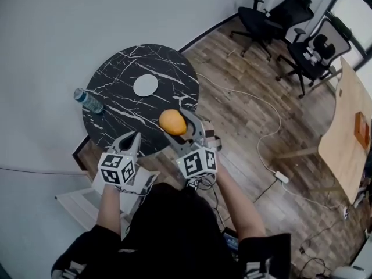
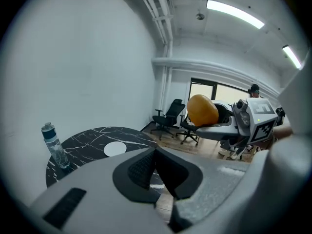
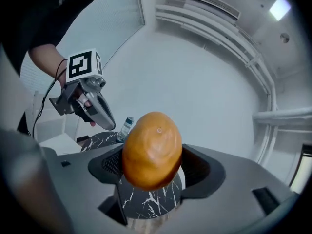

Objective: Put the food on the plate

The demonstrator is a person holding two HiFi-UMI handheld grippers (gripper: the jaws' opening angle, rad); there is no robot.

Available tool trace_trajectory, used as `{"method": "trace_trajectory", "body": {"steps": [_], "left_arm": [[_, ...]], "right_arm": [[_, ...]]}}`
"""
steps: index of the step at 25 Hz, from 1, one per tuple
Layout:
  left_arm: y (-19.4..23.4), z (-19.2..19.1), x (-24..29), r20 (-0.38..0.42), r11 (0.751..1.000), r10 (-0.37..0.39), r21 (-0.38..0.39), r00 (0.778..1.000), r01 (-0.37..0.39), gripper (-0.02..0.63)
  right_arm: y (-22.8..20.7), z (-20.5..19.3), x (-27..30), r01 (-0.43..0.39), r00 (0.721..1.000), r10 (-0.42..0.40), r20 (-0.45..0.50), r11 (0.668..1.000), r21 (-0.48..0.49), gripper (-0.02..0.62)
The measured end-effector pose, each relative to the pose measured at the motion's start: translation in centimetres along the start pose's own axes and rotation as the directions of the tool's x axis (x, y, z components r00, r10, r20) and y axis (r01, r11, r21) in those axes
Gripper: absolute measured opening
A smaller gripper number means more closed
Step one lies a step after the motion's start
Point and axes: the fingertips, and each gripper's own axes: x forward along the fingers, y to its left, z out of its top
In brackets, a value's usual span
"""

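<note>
An orange, egg-shaped food piece (image 1: 172,122) (image 3: 152,149) (image 2: 202,110) hangs above the near right edge of the round black marble table (image 1: 116,97), with my right gripper (image 1: 181,121) (image 3: 152,169) shut on it. The small white plate (image 1: 145,85) (image 2: 115,149) lies bare near the table's middle, further away. My left gripper (image 1: 135,137) (image 2: 155,152) hovers at the table's near edge, left of the right one, shut with nothing in it.
A clear water bottle (image 1: 88,100) (image 2: 54,145) (image 3: 126,127) stands at the table's left edge. Black office chairs (image 1: 276,19) stand at the back right on the wooden floor. A light wooden desk (image 1: 349,132) is at the right, with cables (image 1: 261,150) on the floor.
</note>
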Motion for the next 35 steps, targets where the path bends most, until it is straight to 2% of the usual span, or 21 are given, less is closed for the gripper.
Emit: {"method": "trace_trajectory", "body": {"steps": [3, 9, 15, 17, 19, 21, 22, 23, 25, 26, 27, 30, 33, 35], "left_arm": [[0.0, 0.0, 1.0, -0.012, 1.0, 0.004, -0.01, 1.0, -0.004, 0.0], [0.5, 0.8, 4.0, -0.006, 0.999, -0.003, -0.032, 1.0, 0.003, 0.0], [3.2, 2.0, 7.0, -0.005, 0.999, -0.003, -0.045, 1.0, 0.003, 0.0], [4.5, 2.2, 7.9, -0.004, 0.997, -0.011, -0.072, 1.0, 0.011, 0.0], [5.8, 2.7, 8.6, 0.009, 0.989, -0.038, -0.14, 0.999, 0.039, 0.0], [7.0, 3.3, 9.2, 0.031, 0.967, -0.08, -0.239, 0.996, 0.086, 0.0], [7.6, 3.7, 9.6, 0.047, 0.948, -0.106, -0.297, 0.993, 0.115, 0.003], [8.1, 4.2, 9.9, 0.067, 0.921, -0.137, -0.36, 0.988, 0.152, 0.031], [8.7, 5.2, 10.6, 0.115, 0.851, -0.202, -0.471, 0.973, 0.232, 0.143], [8.9, 5.6, 11.0, 0.129, 0.822, -0.229, -0.505, 0.965, 0.263, 0.186], [9.0, 5.8, 11.4, 0.133, 0.805, -0.25, -0.522, 0.959, 0.282, 0.217], [9.5, 5.9, 13.0, 0.119, 0.782, -0.299, -0.538, 0.947, 0.315, 0.269], [10.4, 6.1, 13.9, 0.142, 0.742, -0.321, -0.577, 0.936, 0.342, 0.302], [11.0, 5.9, 14.5, 0.14, 0.734, -0.322, -0.587, 0.936, 0.34, 0.311]], "right_arm": [[0.2, -1.6, 1.1, -0.06, 0.998, 0.061, -0.028, 0.997, 0.048, 0.324], [0.3, -5.0, 4.7, -0.116, 0.99, 0.124, -0.071, 0.988, 0.098, 0.324], [0.4, -6.4, 9.4, -0.17, 0.981, 0.178, -0.075, 0.98, 0.103, 0.324], [0.4, -6.6, 11.3, -0.182, 0.979, 0.189, -0.071, 0.978, 0.098, 0.324], [0.4, -6.6, 13.0, -0.19, 0.979, 0.196, -0.058, 0.977, 0.095, 0.325], [0.4, -6.6, 14.6, -0.199, 0.978, 0.204, -0.047, 0.975, 0.1, 0.324], [0.4, -6.7, 15.4, -0.202, 0.977, 0.207, -0.045, 0.974, 0.099, 0.324], [0.5, -6.8, 16.2, -0.206, 0.977, 0.21, -0.043, 0.974, 0.096, 0.324], [0.7, -6.9, 17.5, -0.216, 0.975, 0.22, -0.036, 0.972, 0.091, 0.324], [0.9, -7.0, 18.1, -0.222, 0.974, 0.226, -0.032, 0.971, 0.094, 0.324], [1.0, -7.0, 18.7, -0.227, 0.973, 0.231, -0.028, 0.969, 0.1, 0.324], [1.4, -7.3, 20.2, -0.243, 0.969, 0.246, -0.019, 0.964, 0.108, 0.324], [1.8, -7.1, 21.5, -0.255, 0.967, 0.256, -0.008, 0.963, 0.088, 0.325], [2.1, -7.0, 22.3, -0.262, 0.965, 0.263, -0.003, 0.963, 0.064, 0.324]]}}
